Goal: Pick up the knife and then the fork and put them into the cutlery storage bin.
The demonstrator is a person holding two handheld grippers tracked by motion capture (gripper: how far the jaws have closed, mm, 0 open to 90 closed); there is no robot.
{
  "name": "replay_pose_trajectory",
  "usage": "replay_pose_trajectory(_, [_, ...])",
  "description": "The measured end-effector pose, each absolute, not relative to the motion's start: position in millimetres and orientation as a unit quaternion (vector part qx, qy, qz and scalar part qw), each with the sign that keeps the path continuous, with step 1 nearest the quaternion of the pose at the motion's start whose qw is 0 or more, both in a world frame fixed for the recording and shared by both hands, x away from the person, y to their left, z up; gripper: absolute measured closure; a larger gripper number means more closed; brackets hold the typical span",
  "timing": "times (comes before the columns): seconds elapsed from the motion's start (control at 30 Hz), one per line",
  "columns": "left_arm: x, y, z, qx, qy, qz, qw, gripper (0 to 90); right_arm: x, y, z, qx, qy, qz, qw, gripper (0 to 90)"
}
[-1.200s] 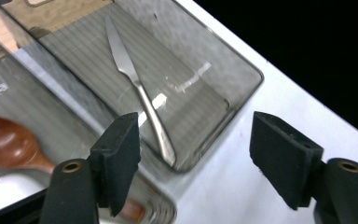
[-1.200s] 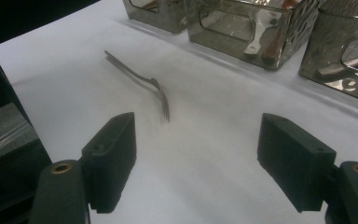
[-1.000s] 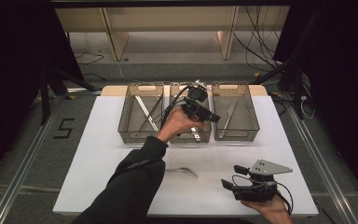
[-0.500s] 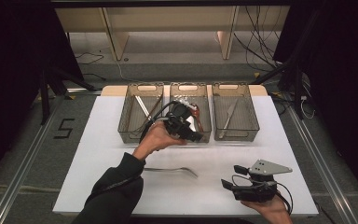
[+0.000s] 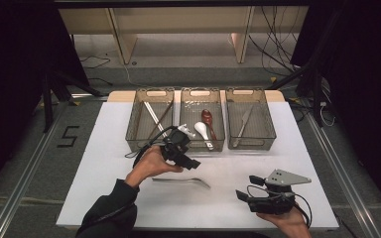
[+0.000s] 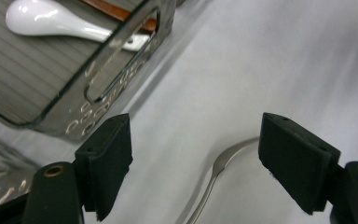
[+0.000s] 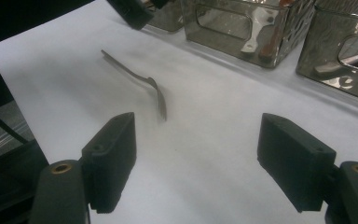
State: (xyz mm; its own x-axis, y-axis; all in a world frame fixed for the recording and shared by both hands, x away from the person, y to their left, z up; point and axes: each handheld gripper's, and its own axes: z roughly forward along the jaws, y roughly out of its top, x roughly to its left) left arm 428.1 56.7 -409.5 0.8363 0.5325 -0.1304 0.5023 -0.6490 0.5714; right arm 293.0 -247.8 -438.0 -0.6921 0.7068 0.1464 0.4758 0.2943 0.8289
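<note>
Basically the left gripper (image 5: 191, 162) hangs spread wide just above the metal fork (image 5: 182, 181), lined up to grab it; right gripper (image 7: 198, 163) also gapes empty.

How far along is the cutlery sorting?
Done: chopsticks lie in the left bin, a white spoon and a brown spoon in the middle bin, a knife in the right bin.
In hand: the left gripper, jaws open and empty, hangs over the metal utensil on the table.
Left: grasp it and bin it. The right gripper rests open.
</note>
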Motion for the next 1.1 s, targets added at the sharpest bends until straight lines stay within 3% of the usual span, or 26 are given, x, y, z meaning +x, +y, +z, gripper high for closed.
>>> replay_pose_trajectory(0.2, [419, 66, -419, 0.913, 0.28, 0.025, 0.297, 25.4, 293, -246, -439, 0.372, 0.795, 0.462, 0.124, 29.1])
replay_pose_trajectory(0.6, [412, 69, -438, 0.943, 0.252, 0.016, 0.217, 29.7, 293, -246, -439, 0.369, 0.797, 0.462, 0.124, 29.0])
replay_pose_trajectory(0.77, [410, 69, -445, 0.95, 0.242, 0.012, 0.195, 35.2, 292, -246, -439, 0.369, 0.798, 0.46, 0.125, 29.1])
replay_pose_trajectory(1.1, [409, 68, -454, 0.961, 0.229, 0.009, 0.155, 56.9, 292, -245, -439, 0.369, 0.798, 0.46, 0.125, 29.1])
